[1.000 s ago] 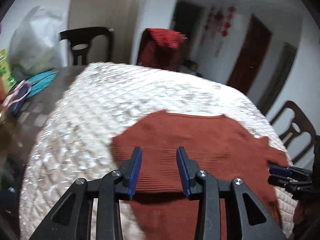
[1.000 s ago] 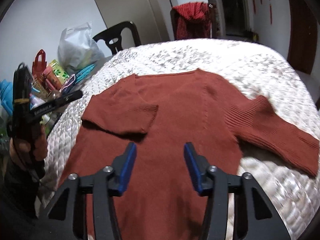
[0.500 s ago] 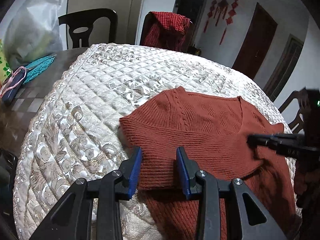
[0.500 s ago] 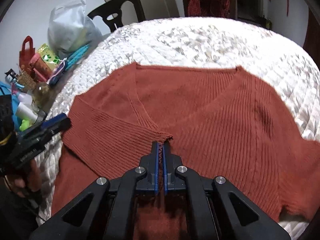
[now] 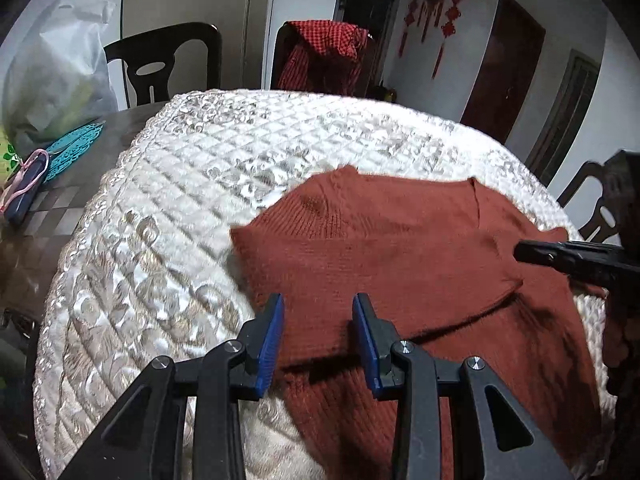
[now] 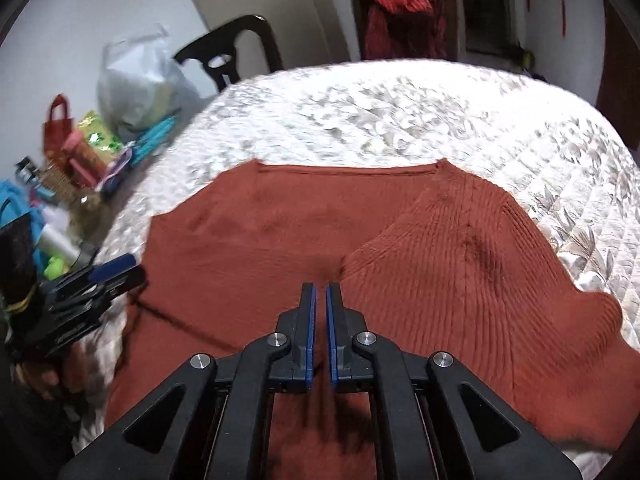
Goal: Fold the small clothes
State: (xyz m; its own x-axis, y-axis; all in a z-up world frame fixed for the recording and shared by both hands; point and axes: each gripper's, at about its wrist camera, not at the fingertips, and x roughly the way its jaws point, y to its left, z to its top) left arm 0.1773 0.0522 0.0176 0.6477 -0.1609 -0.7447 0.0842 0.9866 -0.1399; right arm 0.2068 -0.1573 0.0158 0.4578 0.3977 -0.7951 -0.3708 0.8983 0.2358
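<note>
A rust-red knitted sweater [image 5: 400,240] lies flat on a white quilted cover [image 5: 180,220], neckline away from me. Its left sleeve is folded across the body, the cuff edge running toward the right. My left gripper [image 5: 318,320] hovers over that sleeve's near edge, blue pads apart and pressing on nothing. My right gripper [image 6: 320,292] is shut, its pads nearly touching, pinching sweater cloth at the folded sleeve's cuff; in the left wrist view its tip [image 5: 518,254] sits at that cuff end. A hand holds the left gripper [image 6: 116,272] at the sweater's left side. The right sleeve [image 6: 580,320] lies bunched at the right.
The cover drapes a round table with dark chairs [image 5: 168,64] around it; one chair carries a red checked garment [image 5: 324,52]. A white plastic bag [image 6: 136,80], a red bag [image 6: 58,124], bottles and teal items [image 5: 76,148] crowd the bare table part at the left.
My right gripper went from open to shut and came in over the sweater to the folded sleeve's cuff. The left gripper sank slightly toward the sleeve, jaws unchanged.
</note>
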